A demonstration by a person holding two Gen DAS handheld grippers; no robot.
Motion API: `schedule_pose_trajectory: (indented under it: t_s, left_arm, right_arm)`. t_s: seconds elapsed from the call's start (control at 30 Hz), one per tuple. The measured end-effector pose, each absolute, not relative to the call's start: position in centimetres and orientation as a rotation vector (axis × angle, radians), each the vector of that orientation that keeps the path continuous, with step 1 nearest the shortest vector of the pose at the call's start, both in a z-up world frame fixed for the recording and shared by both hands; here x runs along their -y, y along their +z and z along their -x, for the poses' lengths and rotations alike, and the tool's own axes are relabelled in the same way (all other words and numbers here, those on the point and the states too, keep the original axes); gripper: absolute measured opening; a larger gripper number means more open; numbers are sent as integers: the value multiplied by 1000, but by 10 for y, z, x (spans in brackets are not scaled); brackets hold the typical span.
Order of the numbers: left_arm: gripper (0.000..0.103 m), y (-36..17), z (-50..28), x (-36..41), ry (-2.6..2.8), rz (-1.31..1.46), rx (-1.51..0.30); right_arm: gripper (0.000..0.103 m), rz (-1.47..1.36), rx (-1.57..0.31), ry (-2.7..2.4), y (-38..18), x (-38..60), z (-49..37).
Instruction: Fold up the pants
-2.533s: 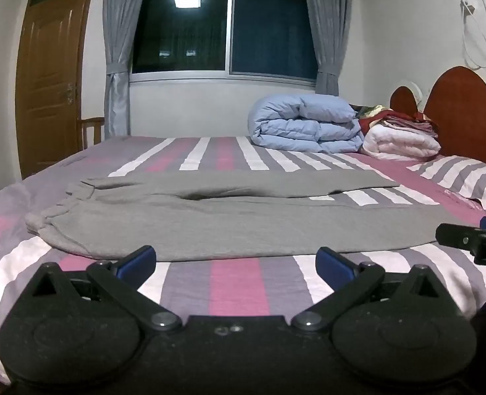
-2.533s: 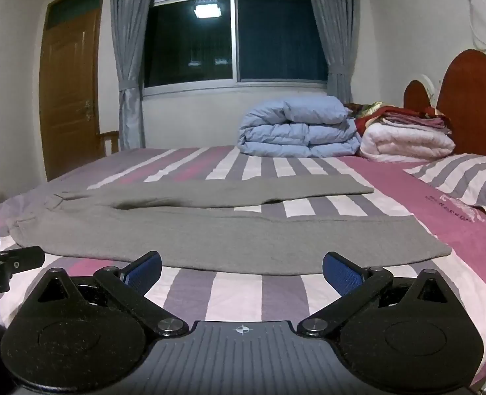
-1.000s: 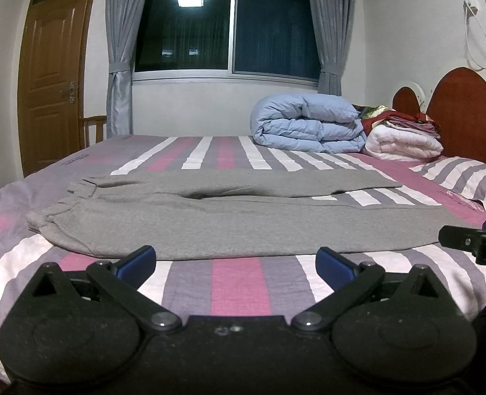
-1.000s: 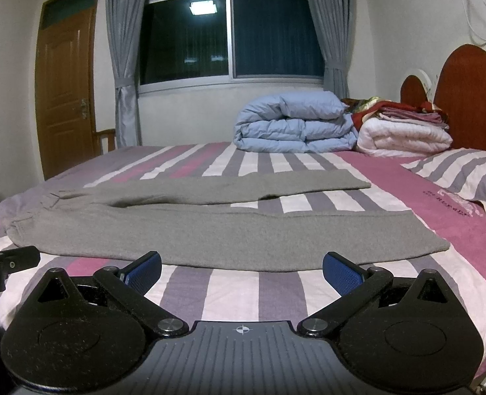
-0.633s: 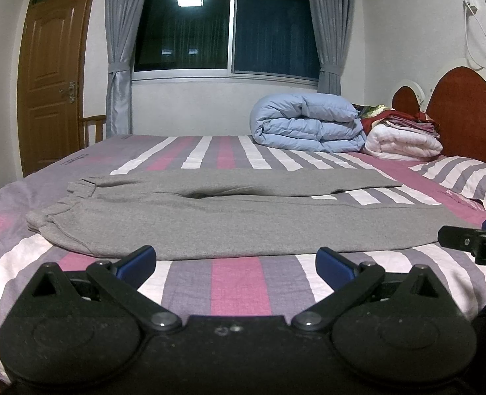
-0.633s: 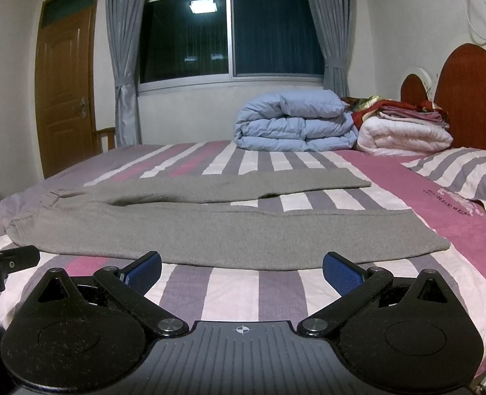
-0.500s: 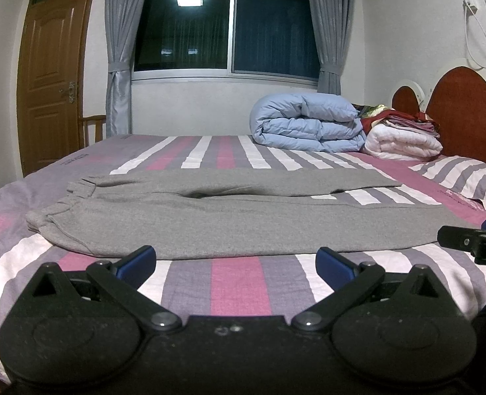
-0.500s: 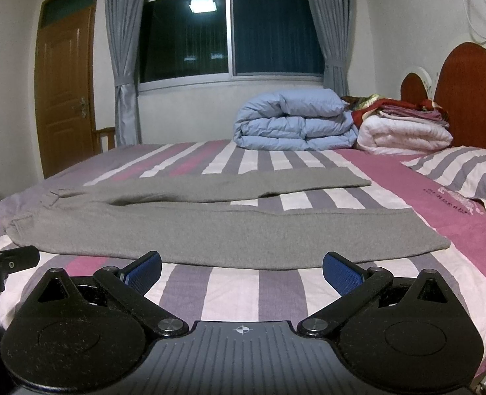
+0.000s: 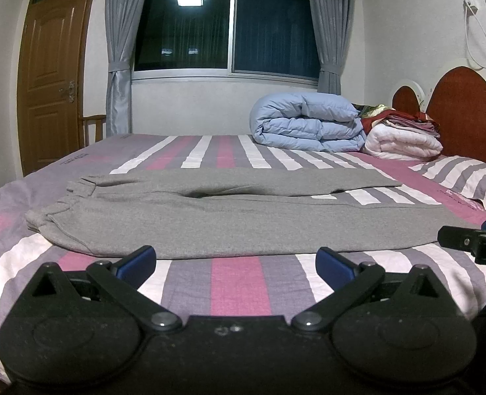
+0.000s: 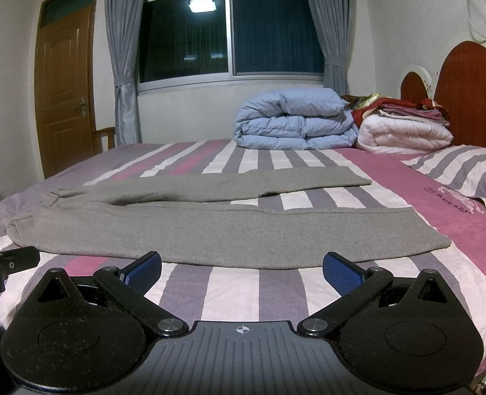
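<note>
Hardly anything has moved since the earlier pictures: both grippers hover at the near edge of the bed [image 9: 236, 283] much as before, the view only drifting a touch. Grey pants [image 9: 243, 220] lie flat across the striped sheet, waistband toward the left edge, cuffs toward the pillow [image 10: 467, 177] at the headboard end, the two legs spread apart in a narrow V. No fold shows yet, so by my reading the whole task is still ahead: one leg over the other, then the length doubled. Left gripper [image 9: 236, 260] has its jaws wide open and empty, just short of the near leg; right gripper [image 10: 242, 267] likewise open, holding nothing. A rolled blue quilt [image 10: 292, 118] sits near the far edge.
</note>
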State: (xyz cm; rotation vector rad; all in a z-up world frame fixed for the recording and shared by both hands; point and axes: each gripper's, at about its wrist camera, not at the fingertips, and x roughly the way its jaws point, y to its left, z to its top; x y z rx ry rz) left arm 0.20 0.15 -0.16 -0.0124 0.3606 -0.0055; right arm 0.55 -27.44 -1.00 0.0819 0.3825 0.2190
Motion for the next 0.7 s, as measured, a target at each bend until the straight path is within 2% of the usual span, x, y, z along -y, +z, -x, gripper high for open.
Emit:
schedule_pose_trajectory:
  t_s: [0.27, 0.43, 0.6, 0.7]
  left_arm:
    - [97, -4, -2, -4, -5, 17, -361]
    - [97, 2, -6, -17, 11, 47, -401]
    - [96, 18, -31, -70, 76, 74, -411]
    - [90, 31, -56, -114, 118, 43, -410]
  right_arm:
    - [103, -84, -374, 221, -9, 274, -5]
    - [103, -62, -306, 340, 5, 265, -6]
    - [103, -85, -293, 471, 23, 246, -47]
    - [103, -40, -283, 548, 36, 230, -82]
